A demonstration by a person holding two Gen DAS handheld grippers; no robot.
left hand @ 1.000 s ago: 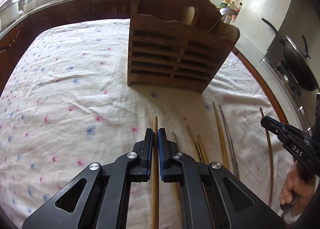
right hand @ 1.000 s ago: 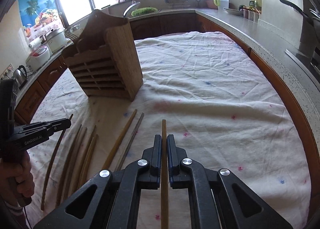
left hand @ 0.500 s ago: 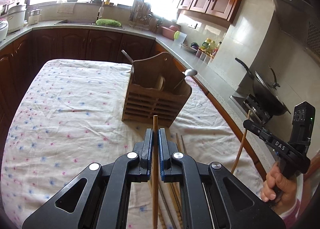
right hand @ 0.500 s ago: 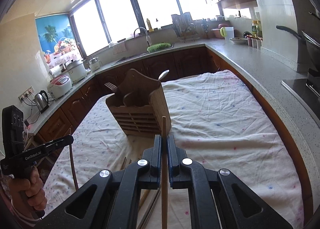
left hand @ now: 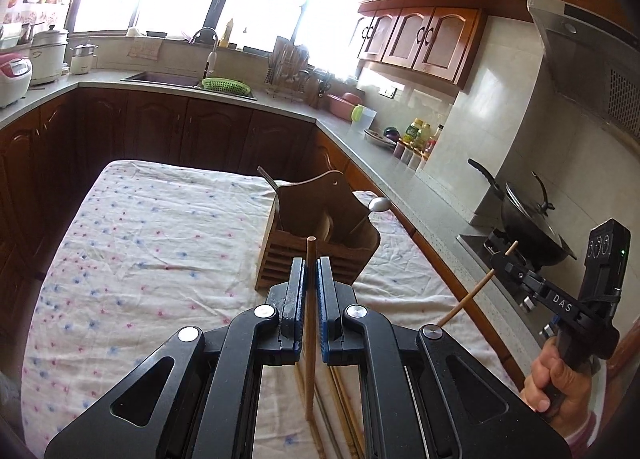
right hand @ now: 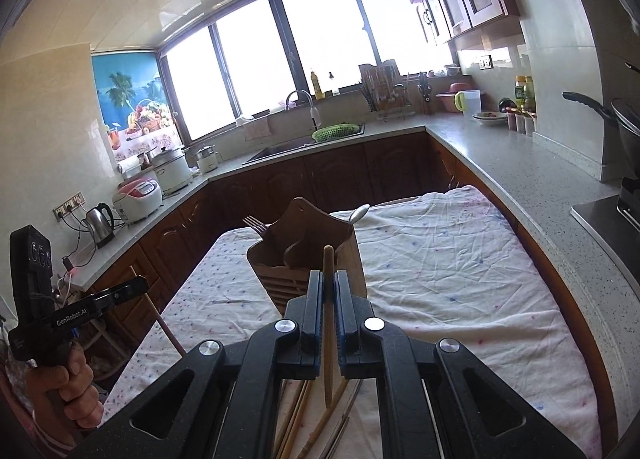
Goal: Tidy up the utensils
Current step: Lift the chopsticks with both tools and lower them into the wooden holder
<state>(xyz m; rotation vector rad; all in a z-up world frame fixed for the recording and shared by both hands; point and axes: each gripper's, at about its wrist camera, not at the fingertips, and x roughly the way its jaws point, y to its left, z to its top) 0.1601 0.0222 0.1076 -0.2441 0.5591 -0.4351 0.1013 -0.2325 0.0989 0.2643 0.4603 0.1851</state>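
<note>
A big worktop (left hand: 140, 259) with a flowery cloth fills the middle of both views. A wooden holder (left hand: 320, 243) stands on it near the middle of the frame, with a fork (right hand: 256, 225) and a spoon (right hand: 360, 213) sticking up. More chopsticks (right hand: 316, 419) lie on the cloth at the bottom. The left tool (left hand: 310, 271) is clamped on one chopstick (left hand: 310, 323). The right tool (right hand: 328, 283) is clamped on another chopstick (right hand: 328, 339).
</note>
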